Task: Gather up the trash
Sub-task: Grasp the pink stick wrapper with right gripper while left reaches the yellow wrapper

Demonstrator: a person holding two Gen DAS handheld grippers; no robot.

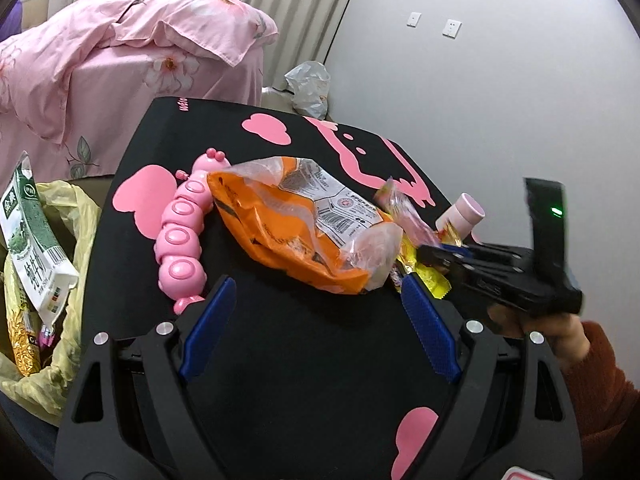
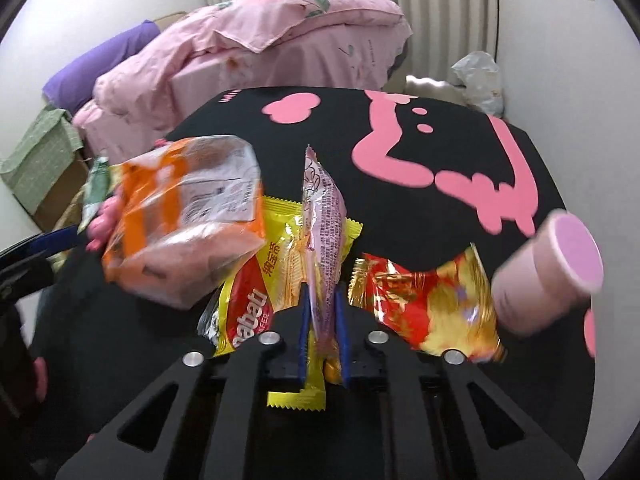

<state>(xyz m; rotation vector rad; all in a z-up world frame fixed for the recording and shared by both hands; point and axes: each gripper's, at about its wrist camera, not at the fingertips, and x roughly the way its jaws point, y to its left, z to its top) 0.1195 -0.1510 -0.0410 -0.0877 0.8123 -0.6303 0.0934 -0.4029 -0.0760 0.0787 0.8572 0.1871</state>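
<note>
From my left wrist camera, my left gripper hangs with its blue-padded jaws wide apart and nothing between them, just short of the crumpled orange-and-clear plastic snack bag that I take as my landmark on the black table mat with pink cartoon shapes. Left of that bag lies a pink plastic caterpillar toy, which I judge is no trash; further left, off the mat's edge, a pale yellow plastic trash bag already holds a green-and-white milk carton. Right of the orange bag, my right gripper reaches into a small heap of wrappers, with a pink paper cup on its side beyond. From my right wrist camera, my right gripper is clamped on a thin pink-and-white foil sachet standing upright between the pads. Right of the orange bag here, a yellow-and-red wafer wrapper lies under the sachet, and a red-and-gold foil wrapper sits beside the cup; blur makes it hard to say whether the wrappers overlap. The step in hand is the pick; next I must lift the sachet clear without dragging its neighbours and carry it past the orange bag to the trash bag. Behind the table are a bed with pink floral bedding, pleated curtains and a white wall.
</note>
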